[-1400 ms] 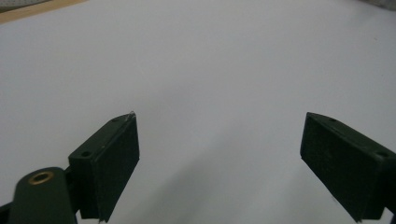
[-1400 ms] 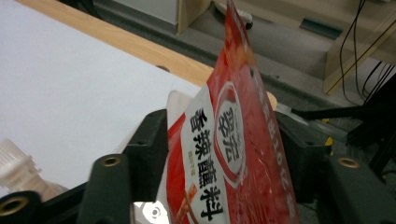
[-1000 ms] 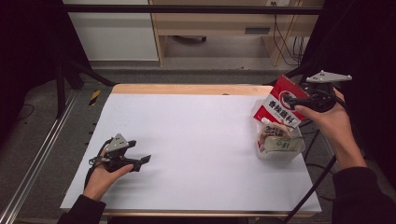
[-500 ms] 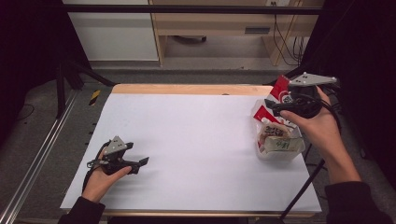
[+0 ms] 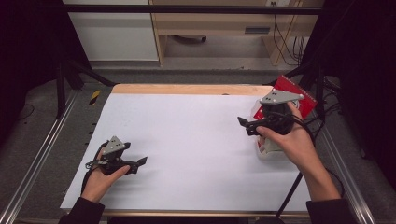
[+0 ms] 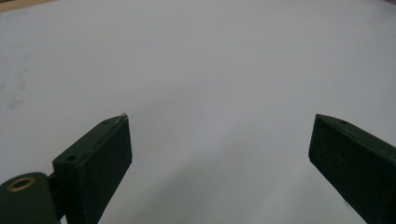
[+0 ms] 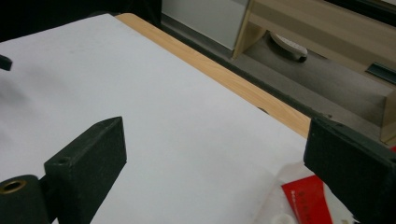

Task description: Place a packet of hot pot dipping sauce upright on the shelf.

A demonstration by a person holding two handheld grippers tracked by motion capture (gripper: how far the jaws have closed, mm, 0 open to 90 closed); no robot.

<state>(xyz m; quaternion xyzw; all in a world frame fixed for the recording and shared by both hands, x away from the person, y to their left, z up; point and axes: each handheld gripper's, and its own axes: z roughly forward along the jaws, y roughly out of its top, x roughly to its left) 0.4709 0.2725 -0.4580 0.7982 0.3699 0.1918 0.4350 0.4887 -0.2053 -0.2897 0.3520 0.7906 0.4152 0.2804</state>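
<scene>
Right gripper (image 5: 247, 127) jaws have just been opening, now spread and empty, hand over the red-and-white snack bag (image 5: 299, 95) at the table's right edge (image 5: 314, 154). Left gripper (image 5: 137, 164) likewise just opened, wide and empty, low over the bare white tabletop (image 6: 210, 70). Looks like a release step or re-approach; next, line the right jaws up on the bag. Plenty of room mid-table, tight near the right edge.

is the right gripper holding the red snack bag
No, the right gripper is open with only white table between its jaws; the red snack bag lies beside it.
</scene>
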